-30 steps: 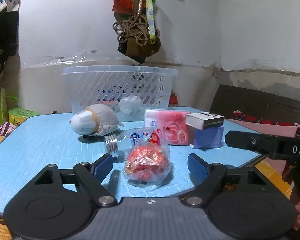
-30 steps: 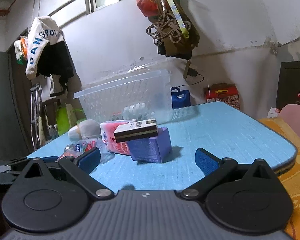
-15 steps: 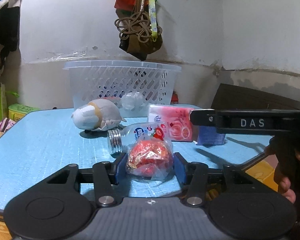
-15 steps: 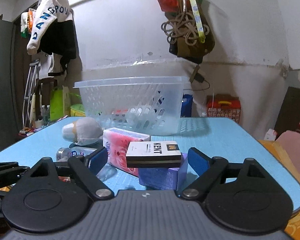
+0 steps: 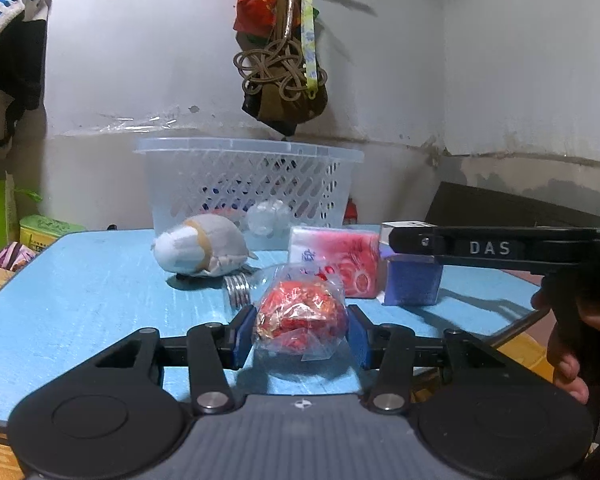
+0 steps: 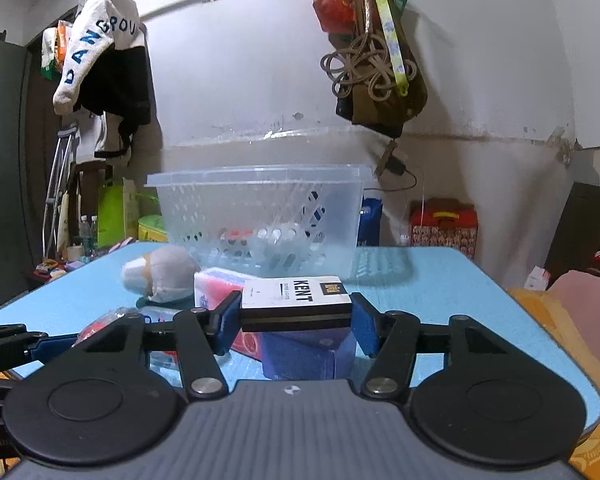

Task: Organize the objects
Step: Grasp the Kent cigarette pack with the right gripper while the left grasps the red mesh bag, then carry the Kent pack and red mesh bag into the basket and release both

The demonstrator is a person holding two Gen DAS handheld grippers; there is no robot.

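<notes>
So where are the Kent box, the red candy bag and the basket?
Kent box [image 6: 296,295]: right wrist view, its printed white top.
Red candy bag [image 5: 300,318]: left wrist view, its red middle.
Basket [image 5: 244,148]: left wrist view, its front rim.

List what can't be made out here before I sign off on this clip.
- Basket contents: both views, lattice walls blur them.
- Bottle: left view, mostly hidden behind the red bag held by the left gripper.
- Purple box: right view, top covered by the cigarette pack in the right gripper.
</notes>
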